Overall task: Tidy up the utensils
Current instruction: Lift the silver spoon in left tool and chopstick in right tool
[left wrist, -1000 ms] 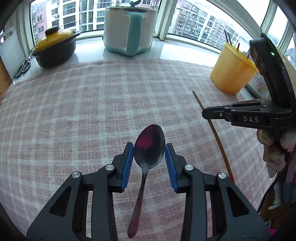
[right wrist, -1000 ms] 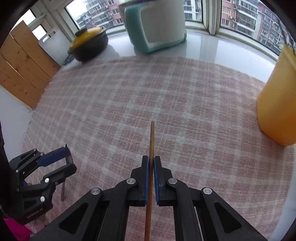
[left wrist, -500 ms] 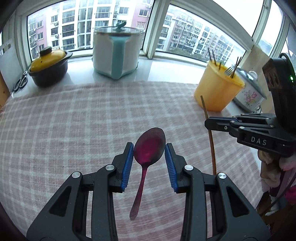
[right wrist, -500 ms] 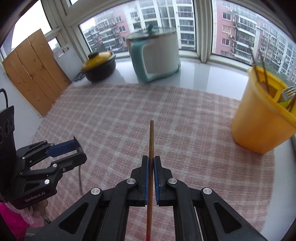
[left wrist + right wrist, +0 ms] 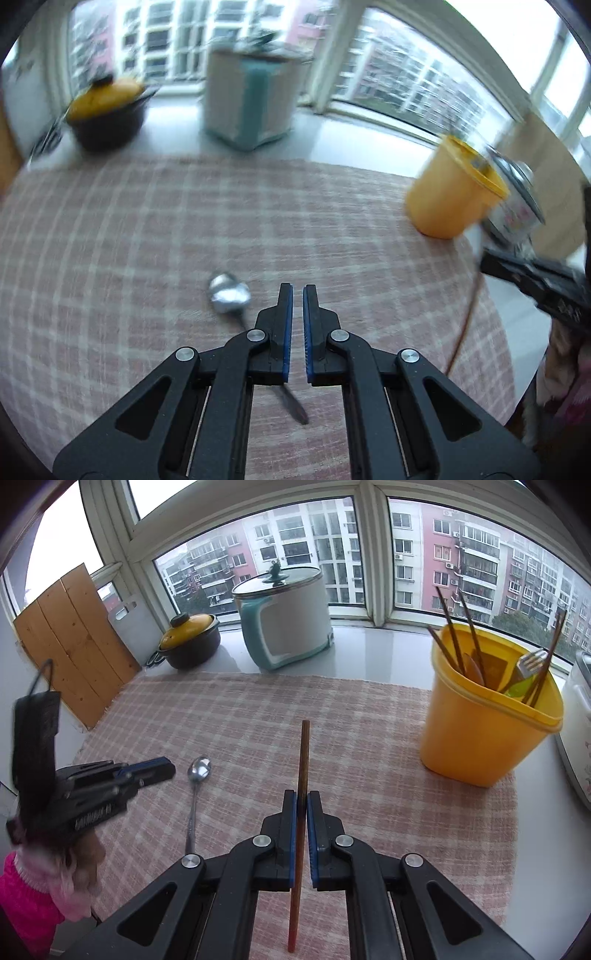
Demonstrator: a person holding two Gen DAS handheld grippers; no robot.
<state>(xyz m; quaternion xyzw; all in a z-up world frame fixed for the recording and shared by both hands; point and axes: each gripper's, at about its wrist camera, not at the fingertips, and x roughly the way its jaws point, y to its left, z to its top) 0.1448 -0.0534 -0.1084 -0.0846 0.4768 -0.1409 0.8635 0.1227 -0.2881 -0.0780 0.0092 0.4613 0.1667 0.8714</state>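
Since a moment ago the spoon (image 5: 195, 794) has slipped out from between the left gripper (image 5: 297, 291)'s fingers and now lies flat on the pink checked cloth (image 5: 369, 746), bowl toward the window — off to that gripper's left in the left wrist view, which is blurred. Those fingers have come together on nothing. The right gripper (image 5: 302, 797) has lifted, its fingers clamped on a brown chopstick (image 5: 303, 753) that sticks out ahead of them. Off to the right the yellow bucket (image 5: 480, 734) stands at the cloth's edge, holding chopsticks and a fork.
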